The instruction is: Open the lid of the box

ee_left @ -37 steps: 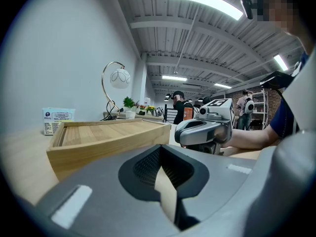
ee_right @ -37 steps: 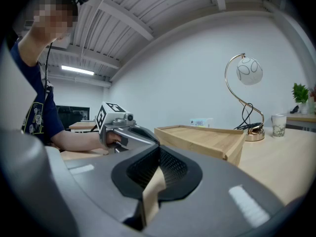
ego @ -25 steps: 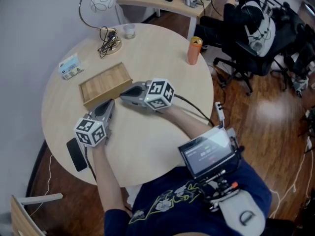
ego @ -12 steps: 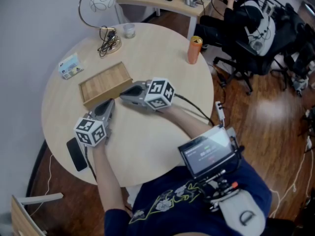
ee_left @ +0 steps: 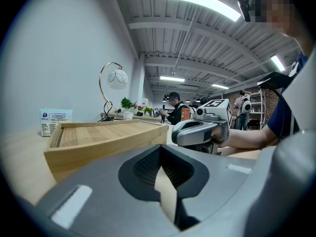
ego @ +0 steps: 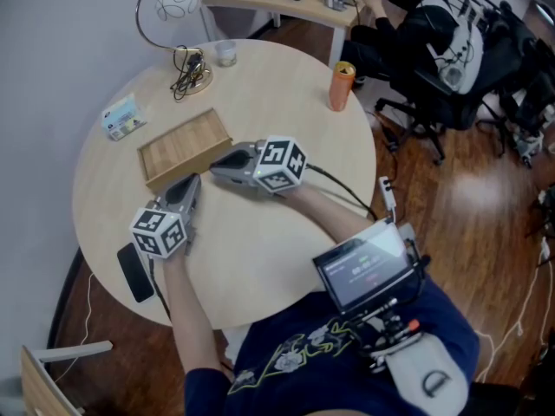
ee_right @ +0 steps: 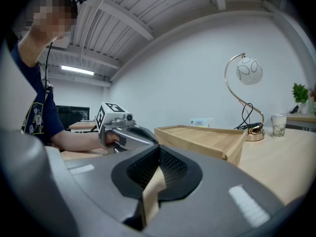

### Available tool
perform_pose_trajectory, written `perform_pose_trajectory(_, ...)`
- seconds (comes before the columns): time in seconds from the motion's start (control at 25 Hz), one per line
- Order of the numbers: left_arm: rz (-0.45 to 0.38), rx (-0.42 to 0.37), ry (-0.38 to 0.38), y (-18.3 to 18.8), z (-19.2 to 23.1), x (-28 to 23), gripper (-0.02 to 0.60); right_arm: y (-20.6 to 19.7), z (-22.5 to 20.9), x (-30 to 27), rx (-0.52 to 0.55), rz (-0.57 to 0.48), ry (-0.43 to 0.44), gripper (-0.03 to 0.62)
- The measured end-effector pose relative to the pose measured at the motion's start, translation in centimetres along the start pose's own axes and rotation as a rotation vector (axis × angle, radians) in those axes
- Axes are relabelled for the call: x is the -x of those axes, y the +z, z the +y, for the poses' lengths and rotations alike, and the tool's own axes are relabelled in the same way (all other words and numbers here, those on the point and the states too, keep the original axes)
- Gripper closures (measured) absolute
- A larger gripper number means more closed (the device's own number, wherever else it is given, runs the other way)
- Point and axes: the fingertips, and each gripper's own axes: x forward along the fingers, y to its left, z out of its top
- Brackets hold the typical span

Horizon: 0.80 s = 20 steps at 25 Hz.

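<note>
Box (ego: 185, 148): flat, wooden, lid down, lying on the round surface (ego: 286, 85) directly ahead of both grippers and just clear of their tips. Long axis runs crosswise to the left gripper (ego: 192, 183), with one long side facing it; one short end faces the right gripper (ego: 217, 165), which points along the box. No hinge or opening edge can be made out. Both grippers rest low by the surface, jaws fully together, holding nothing. Step: opening not begun. Next move probably calls for parting the jaws and catching an edge of the lid.
</note>
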Motion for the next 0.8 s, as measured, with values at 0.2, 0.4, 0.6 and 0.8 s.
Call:
perform_pose_trajectory(0.2, 0.000, 0.001, 0.000, -0.07, 0.04, 0.01, 0.581, -0.06, 0.01, -0.10, 0.001, -0.003, 0.003, 0.580)
perform_pose_trajectory(0.4, 0.007, 0.008, 0.016, -0.11, 0.19, -0.04, 0.581, -0.02, 0.04, 0.02, 0.001, 0.000, 0.001, 0.580)
perform_pose_trajectory(0.6, 0.008, 0.009, 0.015, -0.21, 0.26, 0.00, 0.581, -0.05, 0.05, -0.07, -0.001, -0.001, 0.002, 0.580)
perform_pose_trajectory(0.8, 0.006, 0.007, 0.012, -0.21, 0.25, -0.01, 0.581, -0.12, 0.05, -0.10, -0.002, 0.000, 0.002, 0.580)
